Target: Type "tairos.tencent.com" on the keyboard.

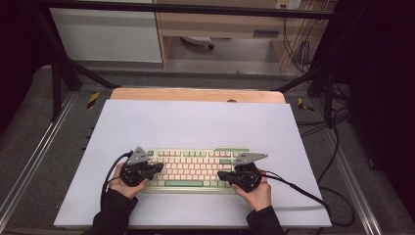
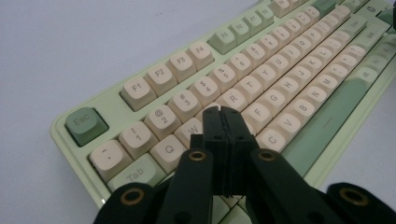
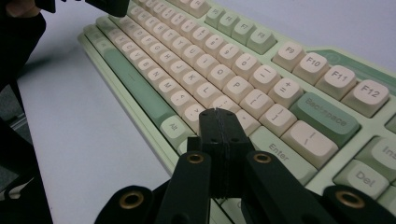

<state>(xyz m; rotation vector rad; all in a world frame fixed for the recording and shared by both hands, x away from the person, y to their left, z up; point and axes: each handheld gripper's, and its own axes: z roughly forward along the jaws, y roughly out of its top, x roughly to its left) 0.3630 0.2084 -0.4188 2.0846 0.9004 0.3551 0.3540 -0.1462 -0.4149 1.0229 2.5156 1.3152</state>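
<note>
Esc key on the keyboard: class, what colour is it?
Sage green, darker than the cream keys around it. The Esc key shows best in the left gripper view.

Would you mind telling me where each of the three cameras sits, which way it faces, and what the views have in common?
High view: above the person's side, looking forward and down on the keyboard on a white sheet; both forearms, left hand-held gripper, right hand-held gripper.
Left gripper view: rides the left hand-held gripper, looking along its shut black jaws over the Esc key end.
Right gripper view: rides the right hand-held gripper, jaws shut, facing the Backspace key end.
Shared: all three show the keyboard.
</note>
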